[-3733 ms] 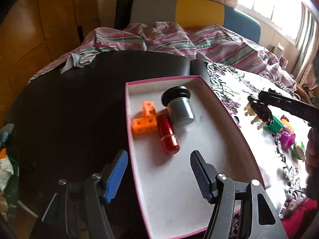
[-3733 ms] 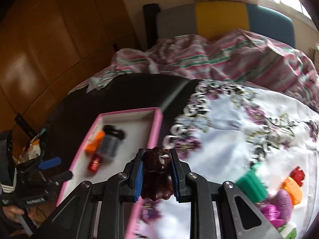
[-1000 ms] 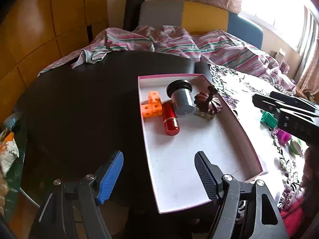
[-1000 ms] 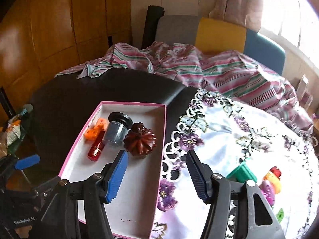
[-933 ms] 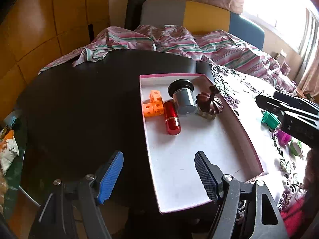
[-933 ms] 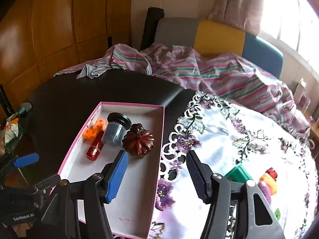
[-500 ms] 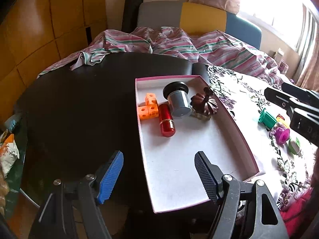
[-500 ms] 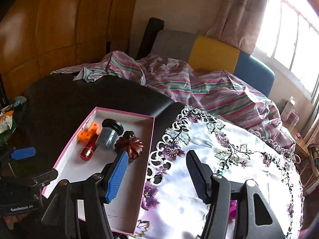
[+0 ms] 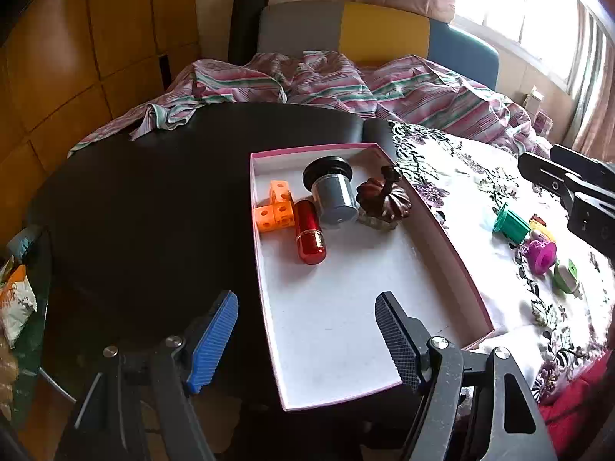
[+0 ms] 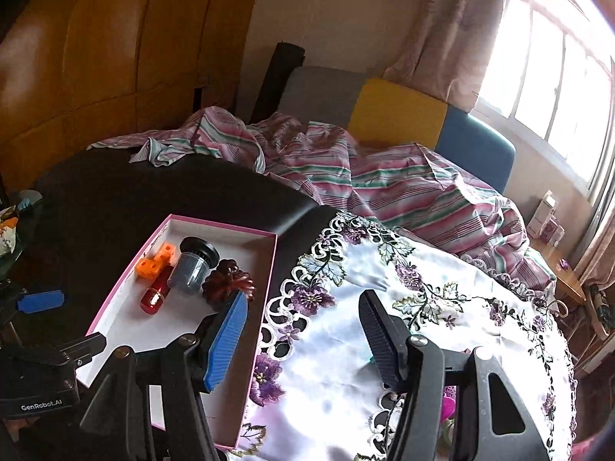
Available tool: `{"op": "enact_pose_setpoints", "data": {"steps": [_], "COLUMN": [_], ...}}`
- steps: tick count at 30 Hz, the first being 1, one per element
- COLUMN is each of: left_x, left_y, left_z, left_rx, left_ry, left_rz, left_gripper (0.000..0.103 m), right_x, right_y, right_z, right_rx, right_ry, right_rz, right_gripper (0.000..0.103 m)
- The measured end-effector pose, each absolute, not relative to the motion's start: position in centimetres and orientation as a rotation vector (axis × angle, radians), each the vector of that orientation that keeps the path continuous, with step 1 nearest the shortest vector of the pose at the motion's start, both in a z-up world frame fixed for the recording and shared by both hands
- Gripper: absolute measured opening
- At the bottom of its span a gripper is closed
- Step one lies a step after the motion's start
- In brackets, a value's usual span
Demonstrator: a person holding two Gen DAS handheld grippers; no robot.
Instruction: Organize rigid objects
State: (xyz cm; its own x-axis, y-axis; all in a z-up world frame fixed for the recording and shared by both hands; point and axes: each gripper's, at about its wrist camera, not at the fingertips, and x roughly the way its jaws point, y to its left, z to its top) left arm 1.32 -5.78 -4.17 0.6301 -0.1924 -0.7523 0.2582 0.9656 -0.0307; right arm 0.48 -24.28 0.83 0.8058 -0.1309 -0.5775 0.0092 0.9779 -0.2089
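**Both grippers empty above the tabletop, four objects in the pink box**

Left gripper (image 9: 306, 340) held with jaws wide apart over the near end of the pink-edged box (image 9: 442, 230), nothing between the pads. Right gripper (image 10: 300, 340) also standing well open and empty, above the border between the box and the embroidered white cloth (image 10: 442, 307).

Inside the box, at the far end, lying close together: an orange block piece (image 9: 275, 211), a red capsule-shaped cylinder (image 9: 309, 236) just beside it, a grey cup with a black lid (image 9: 332, 192) on its side, and a dark brown pumpkin-shaped ornament (image 9: 384, 199) touching or almost touching the cup. Near half of the box bare and white.

On the cloth to the right of the box, well apart from it: a green ribbed cup (image 9: 511, 224), a magenta piece (image 9: 542, 255), a yellow piece behind them, partly hidden, and a small white-and-green piece (image 9: 565, 276). In the right wrist view these mostly covered by the gripper's own frame; only a bit of magenta seen.

Black round tabletop (image 9: 153, 199) under the box and cloth. Beyond it a striped pink-and-green fabric (image 9: 346, 84) crumpled, then a grey, yellow and blue backrest (image 9: 384, 30). A snack bag (image 9: 15, 299) at the far left edge.
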Motion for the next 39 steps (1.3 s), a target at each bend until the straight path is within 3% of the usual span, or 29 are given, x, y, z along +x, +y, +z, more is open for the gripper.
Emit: {"op": "enact_pose_setpoints", "data": {"steps": [16,22,28,39], "left_x": [1.6,2.2,3.1,5.5], "left_y": [-10.6,-14.5,-20.0,-30.2], "left_z": [-2.6,-2.0,-1.8,-4.2], "left_rx": [0.135,0.18,0.209,0.331], "left_ry": [0.818,0.808,0.825,0.85], "left_rz": [-0.372,-0.455,-0.574,-0.719], "left_gripper": [0.075,0.081,0.086,0.095], "right_x": [1.0,0.7,-2.8,-3.7], "right_y": [-30.7,-41.5,-51.5,-53.8], "right_z": [-0.8,-1.6,-3.9,-4.5], "right_rx": [-0.193,0.009,0.451,0.591], "right_ry": [0.687,0.697,0.676,0.661], "right_rz": [-0.183,-0.401,-0.579,-0.567], "right_gripper": [0.061,0.064,0.064,0.064]}}
